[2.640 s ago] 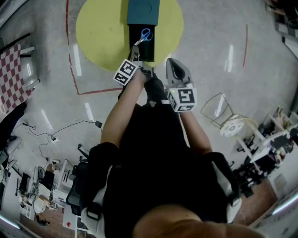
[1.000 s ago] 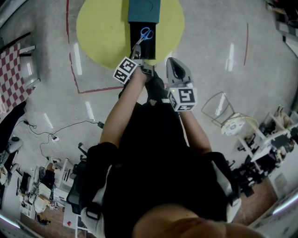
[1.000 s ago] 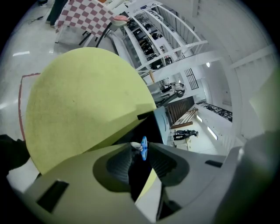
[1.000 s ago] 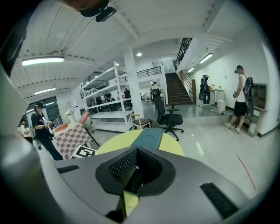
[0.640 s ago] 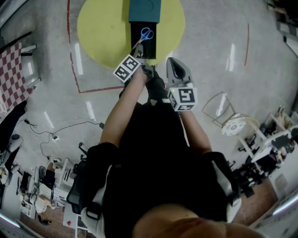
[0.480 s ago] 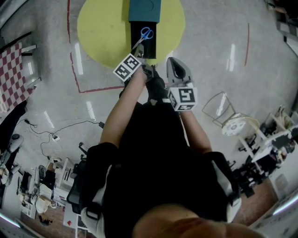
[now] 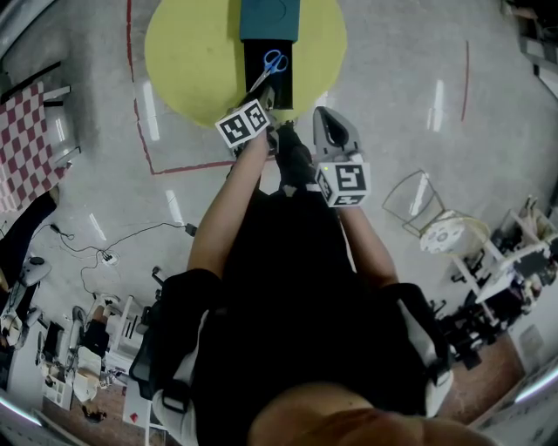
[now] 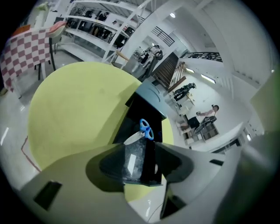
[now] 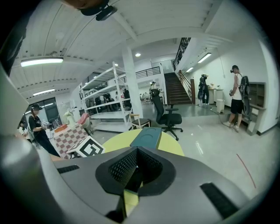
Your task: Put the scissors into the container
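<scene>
**rigop_7:** Left hand-held gripper (image 8: 139,148) has just been swinging its jaws apart. They stand wide now with nothing pinched. The blue-handled scissors (image 8: 141,133) lie loose inside the black container (image 7: 252,61) on the yellow surface (image 7: 192,52). Their blade tip points back at my jaws, just ahead of them. Looks to me like the drop is done.

**benchlurker:** and if they need reseating?

**rigop_7:** I'd guess they're light and stiff, so no sag, but the steel blades look slick. I'd pinch across the closed blades near the pivot, not the loops, since those would probably swivel on me. The teal lid (image 7: 268,17) sits right against the far end of the container. Right hand-held gripper (image 9: 136,153) hangs off to the side with its jaws together on nothing, not touching the container.
</scene>
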A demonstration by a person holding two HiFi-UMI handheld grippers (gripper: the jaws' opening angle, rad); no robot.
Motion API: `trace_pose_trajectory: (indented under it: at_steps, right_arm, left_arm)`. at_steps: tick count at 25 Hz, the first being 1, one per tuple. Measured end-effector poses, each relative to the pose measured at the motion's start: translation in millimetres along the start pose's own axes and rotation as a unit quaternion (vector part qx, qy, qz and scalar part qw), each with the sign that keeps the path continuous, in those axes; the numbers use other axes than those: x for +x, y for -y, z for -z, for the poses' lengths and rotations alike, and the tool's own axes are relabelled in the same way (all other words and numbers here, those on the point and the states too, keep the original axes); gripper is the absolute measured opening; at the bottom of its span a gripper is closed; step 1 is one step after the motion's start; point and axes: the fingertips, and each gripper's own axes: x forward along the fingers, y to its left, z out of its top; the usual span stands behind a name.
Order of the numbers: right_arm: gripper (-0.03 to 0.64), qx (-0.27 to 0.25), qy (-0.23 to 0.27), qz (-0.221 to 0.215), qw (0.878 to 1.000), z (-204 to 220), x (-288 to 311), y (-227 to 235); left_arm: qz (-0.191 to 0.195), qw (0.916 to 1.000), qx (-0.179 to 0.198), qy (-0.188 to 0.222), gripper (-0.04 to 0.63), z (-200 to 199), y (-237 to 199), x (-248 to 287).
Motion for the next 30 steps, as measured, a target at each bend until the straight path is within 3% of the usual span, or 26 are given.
trace_pose_trajectory:
  at_steps: [5, 13, 19, 30]
  right_arm:
    - [-0.003, 0.002, -0.001, 0.002, 1.0, 2.5, 0.3, 0.5]
    - [-0.003, 0.001, 0.003, 0.003, 1.0, 3.7, 1.3, 0.4]
    - [-0.003, 0.005, 0.002, 0.005, 1.0, 2.6, -1.1, 3.9]
    - [-0.003, 0.001, 0.006, 0.005, 1.0, 1.4, -2.9, 0.4]
  left_arm:
    - [-0.014, 0.9975, 0.059, -0.035, 0.193, 7.4, -3.6, 0.3]
    - [-0.038, 0.99, 0.12, -0.065, 0.193, 15.2, -9.4, -0.9]
    - [-0.042, 0.9861, 0.142, -0.074, 0.193, 18.0, -3.4, -2.8]
    - [-0.034, 0.985, 0.134, -0.103, 0.192, 30.9, -3.2, -8.2]
